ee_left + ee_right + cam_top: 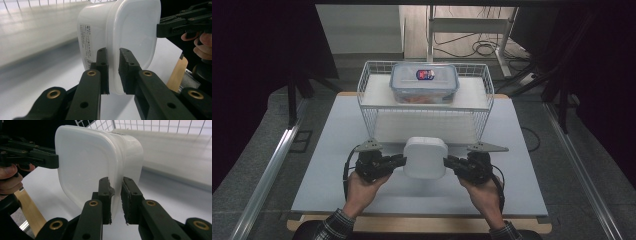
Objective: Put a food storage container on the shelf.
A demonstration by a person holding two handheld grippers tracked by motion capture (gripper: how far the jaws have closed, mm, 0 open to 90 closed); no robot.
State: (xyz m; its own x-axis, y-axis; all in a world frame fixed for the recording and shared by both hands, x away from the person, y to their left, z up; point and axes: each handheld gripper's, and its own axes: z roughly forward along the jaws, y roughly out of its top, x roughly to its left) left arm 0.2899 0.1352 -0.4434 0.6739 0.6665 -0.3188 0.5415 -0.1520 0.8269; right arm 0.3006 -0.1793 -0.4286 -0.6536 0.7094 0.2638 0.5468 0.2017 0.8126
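A white square plastic container (425, 157) with its lid on hangs between my two grippers, just in front of the wire basket (372, 112). My left gripper (400, 160) is shut on the rim of the container (125, 35) at its left side. My right gripper (448, 161) is shut on the rim of the same container (90, 162) at the opposite side. Its printed label (86, 42) faces the basket side in the left gripper view. Both pairs of jaws pinch the lid's edge, with a hand behind each gripper.
A white wire basket stands at the back of the white table (327, 150); on its upper shelf rests a clear lidded box (424, 82) with a blue-red sticker. The table's wooden front edge (412, 224) lies near the person's sleeves. Cables and a stand sit on the floor beyond.
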